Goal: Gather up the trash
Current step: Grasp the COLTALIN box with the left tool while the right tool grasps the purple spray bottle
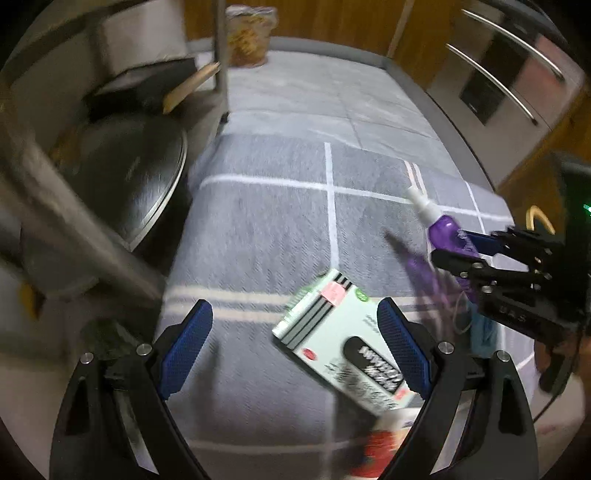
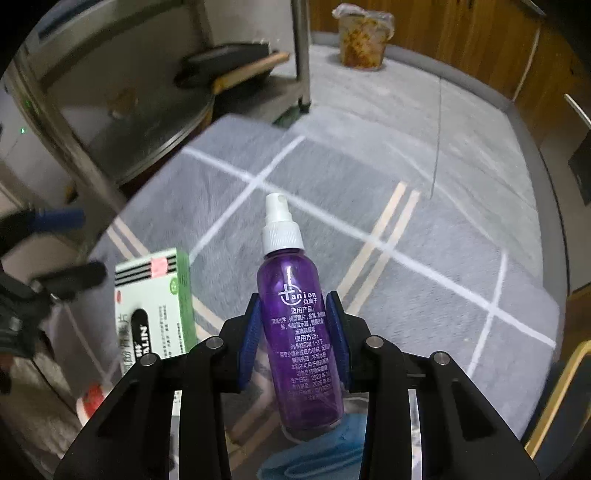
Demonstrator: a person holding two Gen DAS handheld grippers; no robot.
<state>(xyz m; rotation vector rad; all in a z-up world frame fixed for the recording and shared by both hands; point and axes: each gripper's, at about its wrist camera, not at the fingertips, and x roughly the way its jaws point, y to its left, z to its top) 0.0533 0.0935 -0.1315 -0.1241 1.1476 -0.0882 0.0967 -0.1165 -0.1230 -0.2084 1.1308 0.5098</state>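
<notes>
My right gripper (image 2: 293, 334) is shut on a purple spray bottle (image 2: 295, 317) with a white nozzle, held above the grey rug; it also shows in the left wrist view (image 1: 441, 227). My left gripper (image 1: 295, 347) is open and empty. A white and green medicine box (image 1: 343, 339) lies on the rug between its fingers, close to the right pad. The box also shows in the right wrist view (image 2: 155, 306). A small red and white item (image 1: 376, 446) lies just below the box. A blue cloth-like item (image 2: 317, 454) lies under the bottle.
A grey checked rug (image 1: 277, 229) covers the floor. A metal rack leg (image 1: 221, 59) and a round metal lid (image 1: 147, 177) stand at the left. A lined trash bin (image 2: 364, 35) stands at the far edge by the wooden wall. An oven front (image 1: 509, 70) is at right.
</notes>
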